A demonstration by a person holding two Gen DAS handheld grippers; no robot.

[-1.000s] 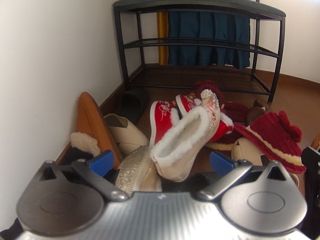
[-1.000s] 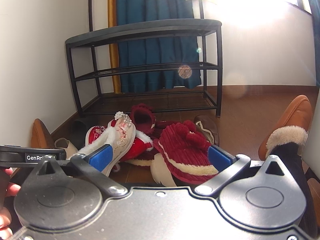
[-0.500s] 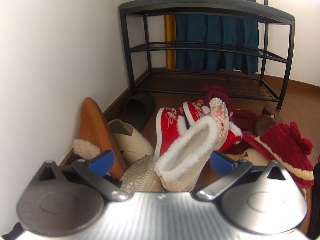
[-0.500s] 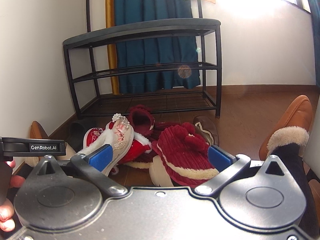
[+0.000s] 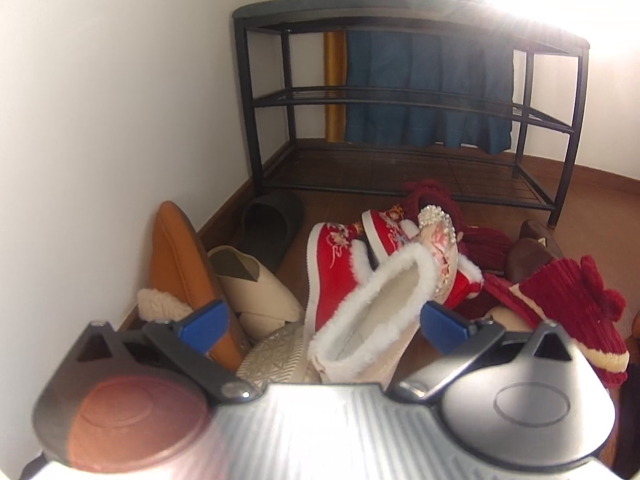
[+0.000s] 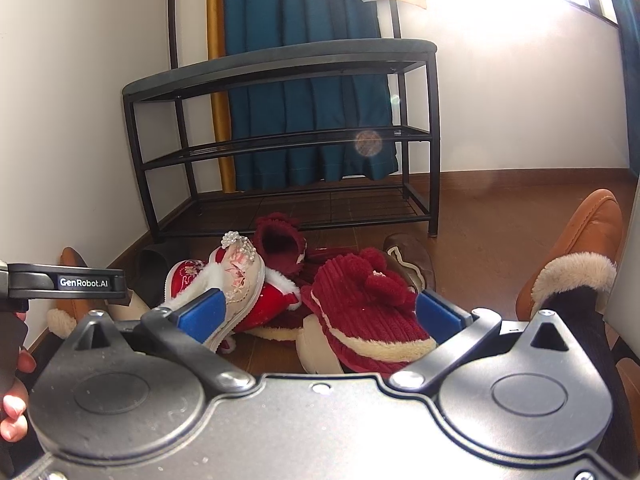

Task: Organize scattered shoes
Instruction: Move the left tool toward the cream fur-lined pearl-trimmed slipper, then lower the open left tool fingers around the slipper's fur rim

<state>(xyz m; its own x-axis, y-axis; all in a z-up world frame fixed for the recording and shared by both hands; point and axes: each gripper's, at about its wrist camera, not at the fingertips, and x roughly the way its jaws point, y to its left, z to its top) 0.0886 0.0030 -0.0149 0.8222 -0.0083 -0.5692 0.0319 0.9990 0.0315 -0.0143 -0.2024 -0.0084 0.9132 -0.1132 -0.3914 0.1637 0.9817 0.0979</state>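
Note:
Scattered shoes lie in a heap on the wooden floor before a black three-tier shoe rack [image 5: 400, 4] [image 6: 280, 60]. My left gripper [image 5: 323, 327] is open, and a beige fur-lined shoe with pearl trim [image 5: 380, 308] [image 6: 240, 272] lies between its blue pads, untouched as far as I can see. Red embroidered shoes [image 5: 336, 264] sit just behind it. My right gripper [image 6: 320, 316] is open above a dark red corduroy slipper [image 6: 360, 304] [image 5: 568, 304]. All the rack's shelves are bare.
A white wall runs along the left. Against it lean a tan boot [image 5: 176, 248], a beige cross-strap slipper [image 5: 252, 288] and a black slipper [image 5: 268, 224]. Another tan fur-lined boot [image 6: 588, 248] stands at the right, with a brown shoe [image 6: 408, 256] behind the heap. Blue curtain behind the rack.
The left gripper has risen slightly, so the shoes sit a little lower in its view. Both grippers stay open and the shoes have not moved.

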